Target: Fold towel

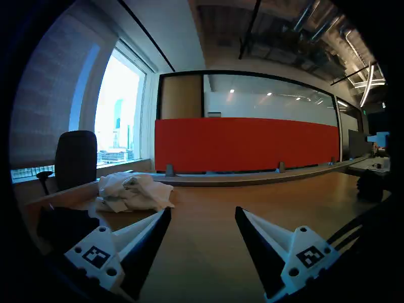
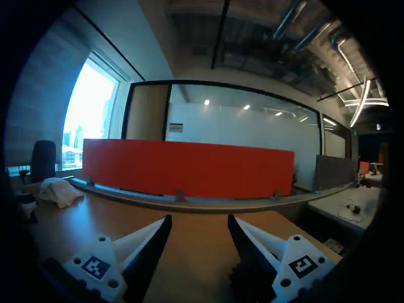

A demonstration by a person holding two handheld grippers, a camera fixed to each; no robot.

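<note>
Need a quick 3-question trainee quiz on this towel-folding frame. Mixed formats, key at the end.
1. True or false: the left gripper is shut on the crumpled white cloth towel.
2. What stands along the far edge of the brown wooden desk? A) a green curtain B) a long red divider panel C) a bookshelf
3. Is the right gripper open or shut?

Key:
1. False. Its fingers are apart over bare desk, and the towel lies beyond them, untouched.
2. B
3. Open
</note>
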